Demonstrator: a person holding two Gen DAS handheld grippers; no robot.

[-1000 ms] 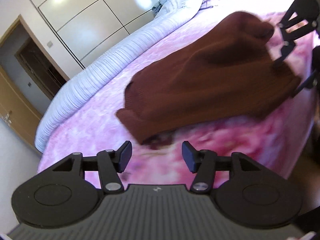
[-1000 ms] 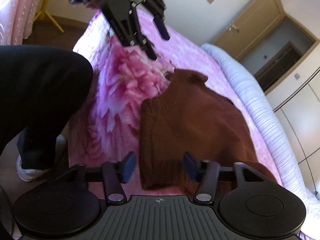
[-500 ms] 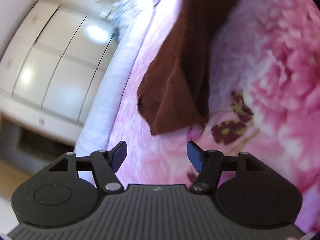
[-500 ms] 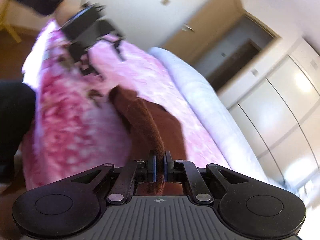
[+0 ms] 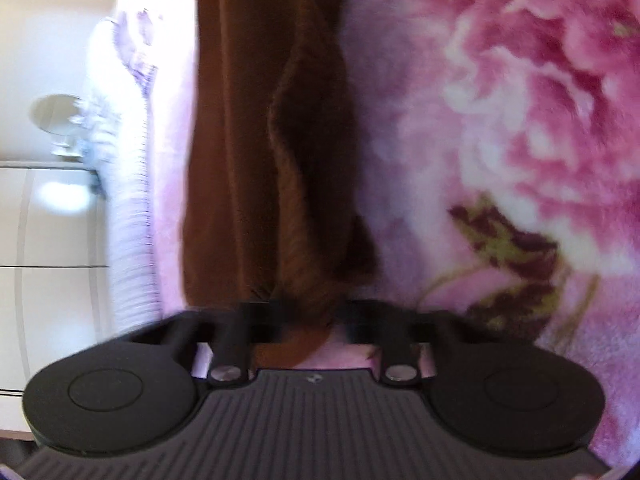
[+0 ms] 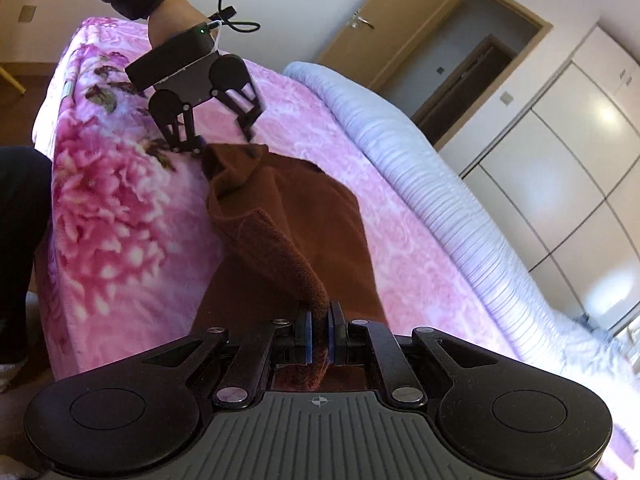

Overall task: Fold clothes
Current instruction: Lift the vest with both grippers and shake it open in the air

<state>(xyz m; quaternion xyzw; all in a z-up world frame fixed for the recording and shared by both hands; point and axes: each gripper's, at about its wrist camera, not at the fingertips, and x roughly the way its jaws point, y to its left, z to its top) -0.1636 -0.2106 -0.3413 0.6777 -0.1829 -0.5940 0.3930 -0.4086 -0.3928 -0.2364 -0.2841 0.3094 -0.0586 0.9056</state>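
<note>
1. One bed (image 6: 120, 208) with a pink flower blanket carries the whole work. It is broad and soft, so a garment can lie spread out on it. A rolled lilac quilt (image 6: 420, 168) lies along the far side, apart from the garment.
2. One brown knitted sweater (image 6: 320, 224) lies on the blanket near the bed's edge. Most of it is flat, but its near long edge is raised off the blanket in a ridge. I judge this edge is held up so that it can be laid over the flat part as a fold.
3. The left tongs (image 6: 222, 140), held by a hand (image 6: 172, 16) in a dark sleeve, are at the far corner of the sweater. The two fingers stand apart, one on each side of the corner. The left wrist view is blurred, and no pressing on the cloth shows. They seem placed there to take the second end of the same edge.
4. The right tongs (image 6: 319, 332) are together on the near end of that edge, with the knit pinched between the blue pads. This grip keeps the ridge up.
</note>
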